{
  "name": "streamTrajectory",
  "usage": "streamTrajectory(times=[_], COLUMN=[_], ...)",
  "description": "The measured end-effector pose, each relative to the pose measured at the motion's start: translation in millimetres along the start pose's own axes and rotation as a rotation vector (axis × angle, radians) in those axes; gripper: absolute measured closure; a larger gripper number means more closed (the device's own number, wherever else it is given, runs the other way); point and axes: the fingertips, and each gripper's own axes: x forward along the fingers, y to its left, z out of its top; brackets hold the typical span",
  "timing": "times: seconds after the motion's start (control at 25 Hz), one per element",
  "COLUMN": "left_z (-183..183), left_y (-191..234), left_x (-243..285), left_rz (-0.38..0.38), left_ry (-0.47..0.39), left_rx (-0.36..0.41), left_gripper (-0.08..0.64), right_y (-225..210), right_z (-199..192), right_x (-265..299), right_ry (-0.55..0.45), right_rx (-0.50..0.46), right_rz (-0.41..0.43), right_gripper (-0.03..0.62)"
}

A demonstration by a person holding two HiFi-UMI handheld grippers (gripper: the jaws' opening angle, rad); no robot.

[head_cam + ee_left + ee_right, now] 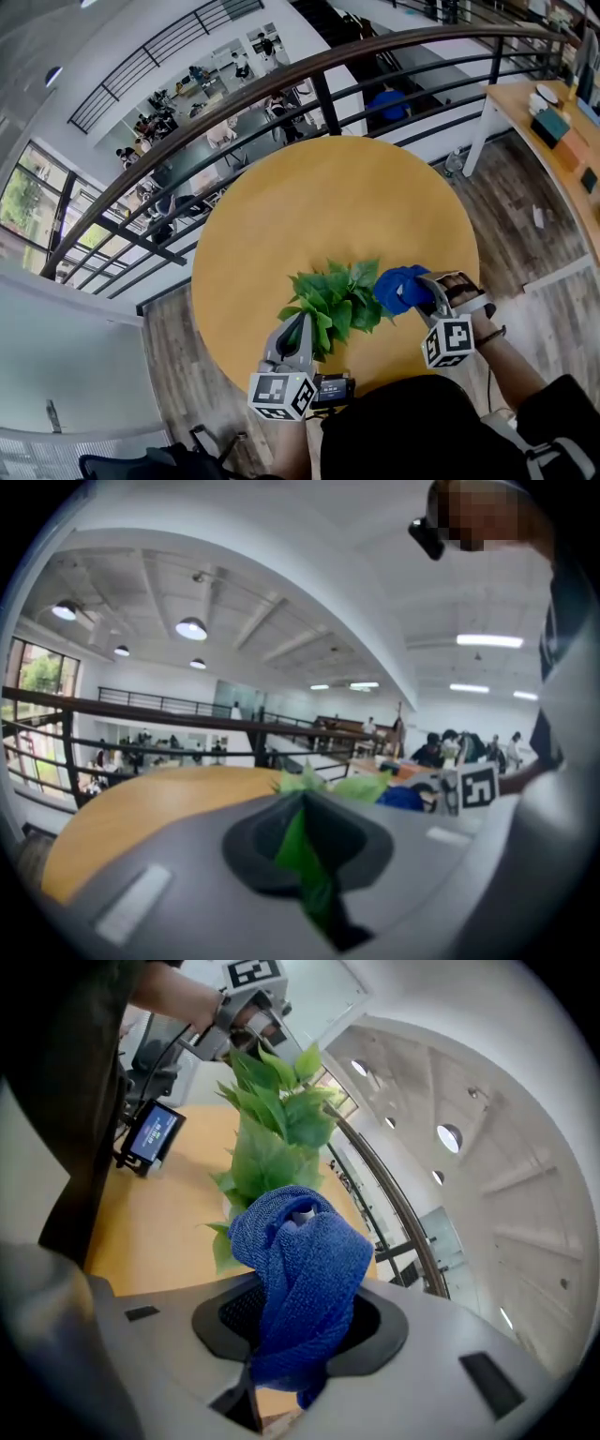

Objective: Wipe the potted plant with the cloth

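**One plant, one cloth, two grippers**

- One round yellow table point(309, 202).
- One potted plant point(336, 302): many broad, bright green leaves. It stands near the table's near edge, between the grippers.
- One blue cloth point(401, 288): bunched, coarse weave, just right of the foliage.
- Left gripper point(298, 324): jaws clenched on one leaf point(302, 855).
- Right gripper point(427, 287): jaws clamped on the cloth.

Left tongs point(300, 323), right tongs point(427, 284): both closed.

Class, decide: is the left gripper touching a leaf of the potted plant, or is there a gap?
Touching. The left gripper view shows the left gripper shut on a leaf, with the green blade pinched between its closed jaws.
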Motion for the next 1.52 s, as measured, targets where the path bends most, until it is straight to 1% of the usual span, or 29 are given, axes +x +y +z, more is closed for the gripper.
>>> streamTrajectory(times=[0.04, 0.12, 0.24, 0.32, 0.36, 0.44, 0.56, 0.6, 0.68, 0.72, 0.8, 0.88, 0.96, 1.08, 1.16, 1.2, 1.24, 1.28, 1.4, 1.44, 1.48, 1.52], left_z=[0, 1, 4, 4, 3, 3, 3, 3, 2, 2, 1, 1, 1, 0, 0, 0, -1, -1, -2, -2, -2, -2], left_y=[-1, -1, 1, 2, 3, 4, 4, 6, 9, 10, 11, 11, 12, 11, 11, 12, 13, 13, 15, 15, 14, 13], left_x=[1, 4, 6, 5, 5, 6, 9, 9, 10, 10, 9, 7, 6, 5, 5, 5, 4, 4, 3, 3, 4, 4], left_rz=[-0.001, 0.001, 0.016, 0.029, 0.032, 0.031, 0.041, 0.049, 0.054, 0.052, 0.051, 0.057, 0.064, 0.058, 0.056, 0.056, 0.056, 0.056, 0.056, 0.055, 0.054, 0.053], left_ry=[-0.001, -0.010, -0.027, -0.030, -0.032, -0.035, -0.036, -0.037, -0.039, -0.037, -0.033, -0.032, -0.035, -0.036, -0.036, -0.036, -0.037, -0.036, -0.032, -0.030, -0.029, -0.029], left_rx=[-0.001, -0.006, -0.007, -0.002, -0.002, -0.003, 0.020, 0.025, 0.022, 0.019, 0.021, 0.025, 0.023, 0.013, 0.010, 0.008, 0.007, 0.007, 0.004, 0.004, 0.004, 0.004], left_gripper=[0.560, 0.560, 0.560, 0.558, 0.558, 0.558, 0.558, 0.558, 0.558, 0.558, 0.558, 0.558, 0.558, 0.558, 0.558, 0.558, 0.558, 0.558, 0.558, 0.558, 0.558, 0.558], right_y=[-8, -23, -35, -26, -17, 2, 10, 13, 21, 24, 25, 25, 34, 57, 69, 75, 84, 97, 141, 147, 147, 139], right_z=[-10, -18, -7, -3, -5, -12, -19, -25, -46, -60, -81, -88, -80, -44, -19, -11, -8, -11, -47, -62, -76, -87], right_x=[-2, -11, -28, -32, -30, -24, -20, -17, -7, -4, -3, -7, -12, -16, -13, -9, -2, 5, 23, 25, 24, 22], right_ry=[0.022, 0.020, -0.050, -0.084, -0.080, -0.049, -0.024, -0.003, 0.081, 0.126, 0.177, 0.182, 0.142, -0.001, -0.073, -0.084, -0.073, -0.039, 0.149, 0.201, 0.237, 0.259], right_rx=[0.030, 0.112, 0.234, 0.315, 0.333, 0.329, 0.346, 0.332, 0.280, 0.272, 0.308, 0.350, 0.381, 0.477, 0.516, 0.512, 0.484, 0.431, 0.232, 0.199, 0.193, 0.208], right_rz=[-0.022, -0.063, -0.109, -0.090, -0.070, -0.042, -0.047, -0.047, -0.042, -0.041, -0.043, -0.032, 0.020, 0.144, 0.188, 0.204, 0.223, 0.249, 0.336, 0.349, 0.348, 0.330], right_gripper=[0.428, 0.428, 0.428, 0.428, 0.428, 0.428, 0.428, 0.428, 0.428, 0.428, 0.428, 0.428, 0.428, 0.428, 0.428, 0.428, 0.428, 0.428, 0.428, 0.428, 0.428, 0.428])
